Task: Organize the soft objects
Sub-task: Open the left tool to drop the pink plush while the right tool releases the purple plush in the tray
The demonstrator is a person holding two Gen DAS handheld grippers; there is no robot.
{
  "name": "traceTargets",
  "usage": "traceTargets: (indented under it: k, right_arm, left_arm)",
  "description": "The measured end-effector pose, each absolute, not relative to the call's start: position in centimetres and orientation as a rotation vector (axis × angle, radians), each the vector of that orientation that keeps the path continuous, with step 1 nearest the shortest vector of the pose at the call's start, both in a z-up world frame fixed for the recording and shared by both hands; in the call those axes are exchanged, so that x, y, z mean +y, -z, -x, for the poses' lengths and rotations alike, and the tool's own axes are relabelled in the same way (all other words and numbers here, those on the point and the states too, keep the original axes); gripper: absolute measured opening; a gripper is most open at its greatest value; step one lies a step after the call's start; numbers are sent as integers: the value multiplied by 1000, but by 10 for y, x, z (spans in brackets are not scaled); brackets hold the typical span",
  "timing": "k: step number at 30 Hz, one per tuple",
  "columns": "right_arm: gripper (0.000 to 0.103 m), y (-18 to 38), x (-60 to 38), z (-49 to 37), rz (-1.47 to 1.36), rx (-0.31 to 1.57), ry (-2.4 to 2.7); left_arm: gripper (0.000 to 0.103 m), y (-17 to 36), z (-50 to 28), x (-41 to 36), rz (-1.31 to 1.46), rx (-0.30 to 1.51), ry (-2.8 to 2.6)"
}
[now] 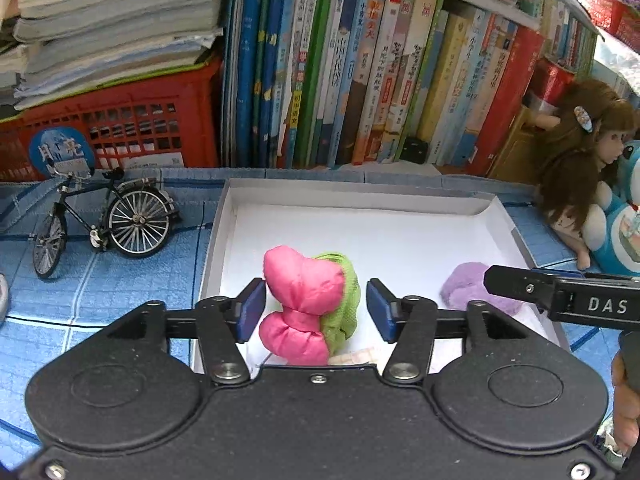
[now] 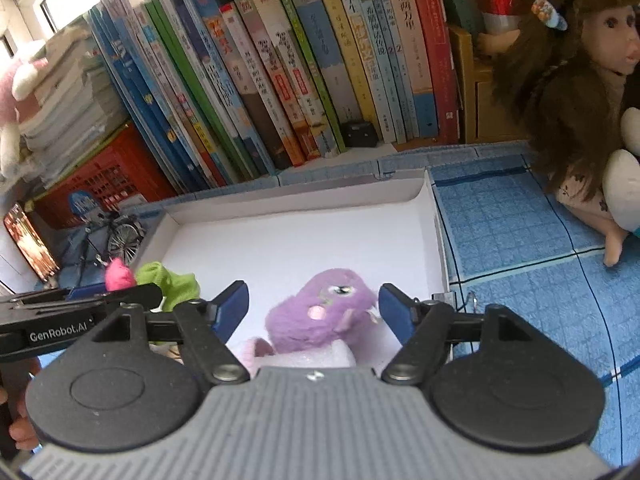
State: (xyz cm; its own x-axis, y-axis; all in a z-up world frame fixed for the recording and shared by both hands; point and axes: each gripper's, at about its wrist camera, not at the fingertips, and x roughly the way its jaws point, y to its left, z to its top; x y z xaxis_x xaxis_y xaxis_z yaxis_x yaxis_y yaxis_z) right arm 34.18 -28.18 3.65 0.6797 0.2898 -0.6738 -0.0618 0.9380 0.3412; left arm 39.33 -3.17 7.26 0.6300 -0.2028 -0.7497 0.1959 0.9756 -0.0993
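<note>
Sitting on the blue-tiled bench, the shallow white box is taking up the space just ahead of and below both claws, and both soft toys are lying inside it. The purple plush is resting directly between the fingers of the right claw, whose pads are standing apart from it on either side, open and gripping nothing. Its fur is looking fluffy, with a pink cheek patch and an eye facing up. The pink-and-green stuffed toy is lying between the fingers of the left claw, its long axis running roughly along the fingers; the pads are likewise clear of it, so both toys appear released in the box.
</note>
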Motion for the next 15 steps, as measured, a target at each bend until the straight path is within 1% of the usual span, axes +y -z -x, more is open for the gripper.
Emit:
traceTargets:
  k: [4,6,15]
  right_arm:
    - [85,-48,-284,-329,-302,774,-210]
    - [86,-55,-285,-321,-299,756,-219]
    - [91,-85,-286,-274,-252,663,-260]
  left_arm:
    - [70,-86,-379,-30,-6,827,231]
    - [73,-94,-370,-28,-8,809,235]
    - [77,-124,-330,-21,7,742,263]
